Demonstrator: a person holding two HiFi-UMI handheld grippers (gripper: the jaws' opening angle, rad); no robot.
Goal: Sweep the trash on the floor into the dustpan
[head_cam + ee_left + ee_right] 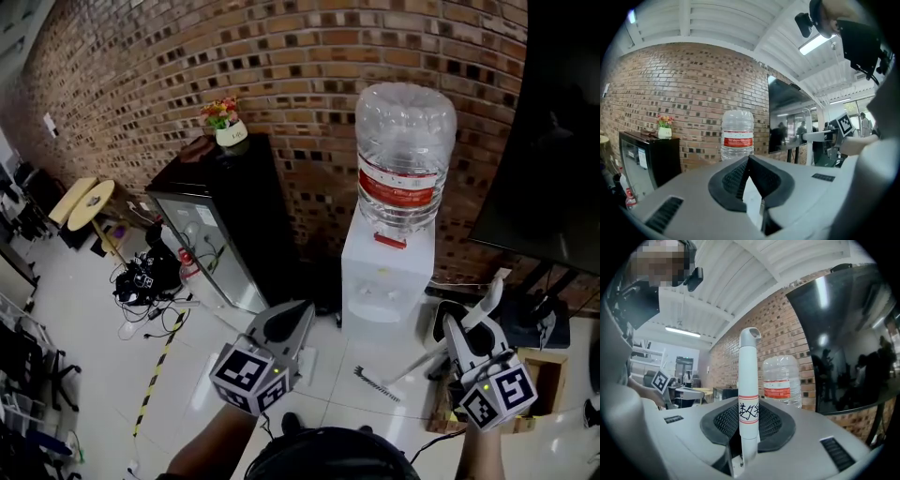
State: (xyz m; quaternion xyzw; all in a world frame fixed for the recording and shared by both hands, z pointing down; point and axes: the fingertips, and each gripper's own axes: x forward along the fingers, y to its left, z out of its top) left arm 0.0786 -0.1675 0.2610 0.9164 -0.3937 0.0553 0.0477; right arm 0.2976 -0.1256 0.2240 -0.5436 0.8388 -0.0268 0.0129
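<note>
head view / broom: right gripper (472, 339) pinches the white broom (424, 358) partway up its handle. The handle slants and the bristle end is down on the floor (84, 319), just in front of the water dispenser (386, 281).
head view / left gripper: left gripper (286, 326) is held up beside the right one, carrying nothing.
head view / dustpan, trash: I can't pick out either one (the cable tangle (145, 275) by the black cabinet (230, 216) doesn't read as trash).
left gripper view / jaws: pressed together at the tips, with nothing standing between them. The camera looks level at the brick wall (684, 84), not at the floor.
right gripper view / jaws: clamped on the broom handle, which stands upright between the pads. The water bottle (782, 380) is behind it.
step: my read is tool pickup is half done. The broom is in hand and no sweeping has started.
next move needs: find the dustpan and spread the left jaws to take its handle. Set its lip flat on the floor near the trash, then bring the bristles behind the trash and draw toward the pan.
caution: the grip sits well up the handle, so I expect the bristle end to swing wide.
</note>
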